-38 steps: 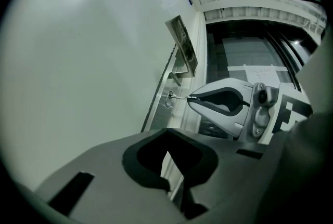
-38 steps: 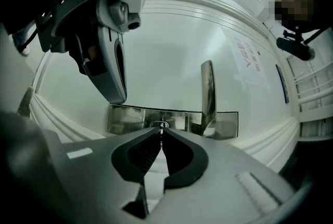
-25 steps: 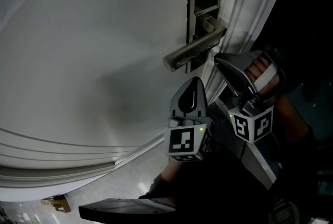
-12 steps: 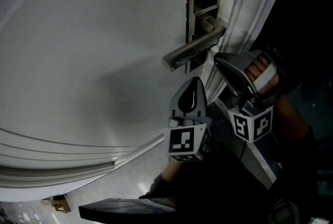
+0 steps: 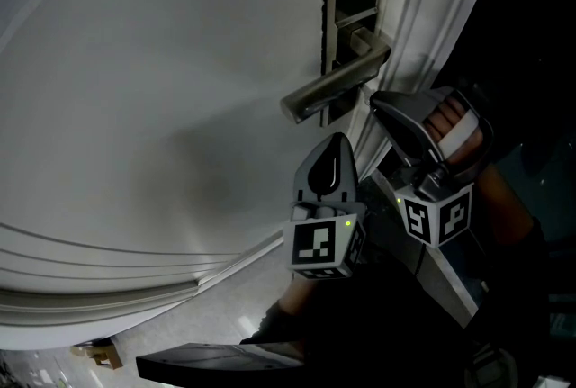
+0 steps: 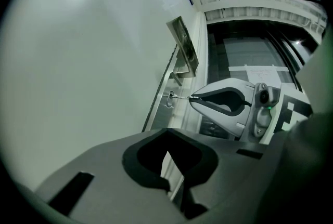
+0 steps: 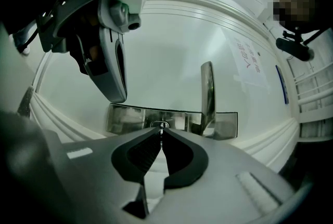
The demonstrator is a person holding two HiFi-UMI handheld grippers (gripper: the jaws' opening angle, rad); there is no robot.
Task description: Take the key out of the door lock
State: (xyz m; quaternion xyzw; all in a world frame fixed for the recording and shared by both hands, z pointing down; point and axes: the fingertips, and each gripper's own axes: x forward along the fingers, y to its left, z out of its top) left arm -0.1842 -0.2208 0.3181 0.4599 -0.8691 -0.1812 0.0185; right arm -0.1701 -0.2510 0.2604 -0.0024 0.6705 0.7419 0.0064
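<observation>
1. The door (image 5: 162,107) face is seen broad and bare to the L of the lock plate (image 7: 125,118); on the R the frame moulding (image 5: 432,8) runs close by, so room is tight there.
2. The handle (image 5: 333,94) lever is seen jutting out just above the right gripper (image 5: 376,103); little clearance is left btwn them in the head view.
3. The left gripper (image 5: 335,143) is held just below and beside the R one, apart from the door; its fingers are closed together w/ nothing btwn them.
4. The key (image 6: 179,96) is seen seated in the keyhole of the lock plate, below the handle, sticking out from the door.
5. The right gripper's fingers are pinched tight on the key's outer end; the tips are held just off the plate; the thin key edge is seen btwn the pads.
</observation>
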